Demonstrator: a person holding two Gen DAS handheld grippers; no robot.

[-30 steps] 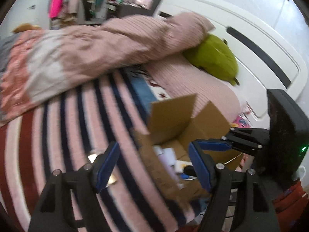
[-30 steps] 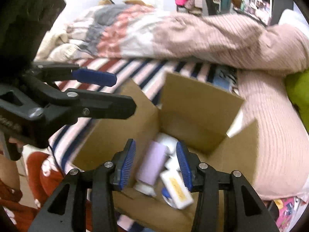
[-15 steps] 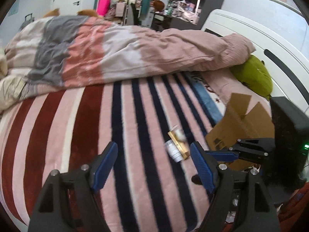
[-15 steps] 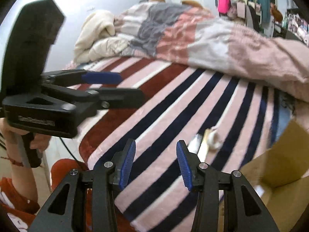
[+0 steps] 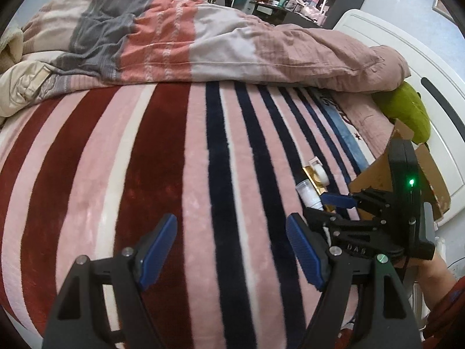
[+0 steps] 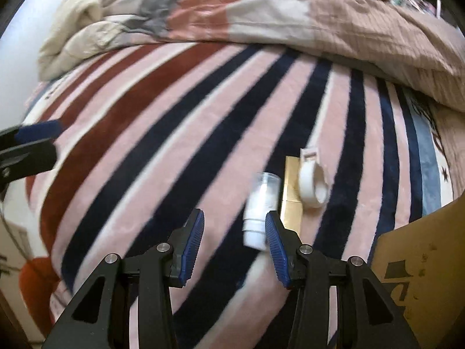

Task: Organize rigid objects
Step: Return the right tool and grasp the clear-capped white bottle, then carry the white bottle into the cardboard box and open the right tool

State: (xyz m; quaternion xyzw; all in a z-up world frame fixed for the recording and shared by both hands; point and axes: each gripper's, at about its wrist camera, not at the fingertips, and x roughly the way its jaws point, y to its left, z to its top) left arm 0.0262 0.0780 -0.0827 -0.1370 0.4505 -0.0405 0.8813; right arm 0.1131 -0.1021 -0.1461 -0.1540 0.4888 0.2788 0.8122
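Step, I'd say: reach for next pickup. Right gripper [image 6: 234, 238] jaws spread, empty, low centre of frame; white bottle [image 6: 260, 208] lies just right of it, beside gold box [image 6: 290, 195] & tape roll [image 6: 314, 186]. Cardboard box [image 6: 418, 276] lower right. Left gripper [image 5: 231, 250] spread, empty. Next: shift right, straddle bottle, close.

Both wrist views look low and close across the striped blanket [image 5: 162, 151] toward the heaped duvet [image 6: 290, 8], sharing the white bottle [image 6: 260, 203], gold box [image 5: 312, 176] and cardboard box [image 6: 421, 261] edge.
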